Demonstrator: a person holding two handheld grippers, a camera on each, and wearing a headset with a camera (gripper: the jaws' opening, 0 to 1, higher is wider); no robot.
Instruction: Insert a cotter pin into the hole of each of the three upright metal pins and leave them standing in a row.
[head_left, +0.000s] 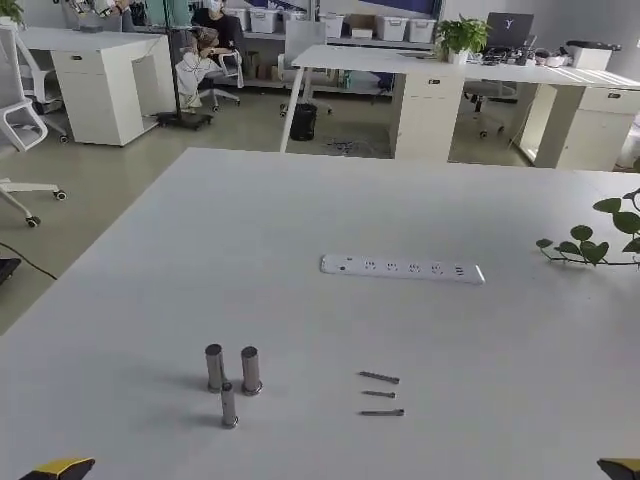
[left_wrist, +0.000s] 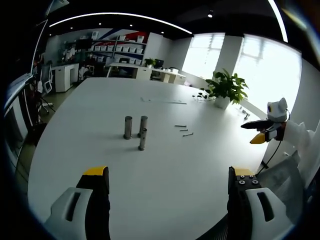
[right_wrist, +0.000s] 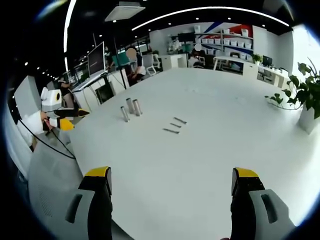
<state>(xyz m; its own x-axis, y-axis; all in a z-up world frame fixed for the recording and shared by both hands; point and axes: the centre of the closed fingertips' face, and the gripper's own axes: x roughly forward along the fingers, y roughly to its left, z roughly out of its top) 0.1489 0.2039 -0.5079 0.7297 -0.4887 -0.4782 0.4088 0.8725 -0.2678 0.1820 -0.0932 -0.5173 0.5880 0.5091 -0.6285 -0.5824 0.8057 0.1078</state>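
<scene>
Left gripper (left_wrist: 169, 172) is hovering at the near edge of the worktop (head_left: 300, 220), jaws spread wide and gripping nothing. Right gripper (right_wrist: 171, 172) is doing the same: jaws gaping, nothing between them. In the head view their yellow tips are just poking in at the 7 and 5 o'clock corners, well apart from everything.

Next out, the three metal pins (head_left: 231, 382) are standing upright in a tight little triangle, not a row. Two are sitting side by side, and a shorter-looking one is standing just in front at their 6 o'clock. I can't tell if any are touching.

At 3 o'clock from them, the three cotter pins (head_left: 380, 394) are lying flat on the worktop, stacked one behind another like ladder rungs, near each other but not touching. None is sitting in a metal pin.

Further out, at 12 o'clock from the cotter pins, a white power strip (head_left: 402, 268) is lying crosswise. A plant (head_left: 590, 245) is trailing leaves in from the 3 o'clock edge.

Way back, white desks (head_left: 90, 80) are lining the room and a person (head_left: 200, 60) is sitting at around 11 o'clock.
</scene>
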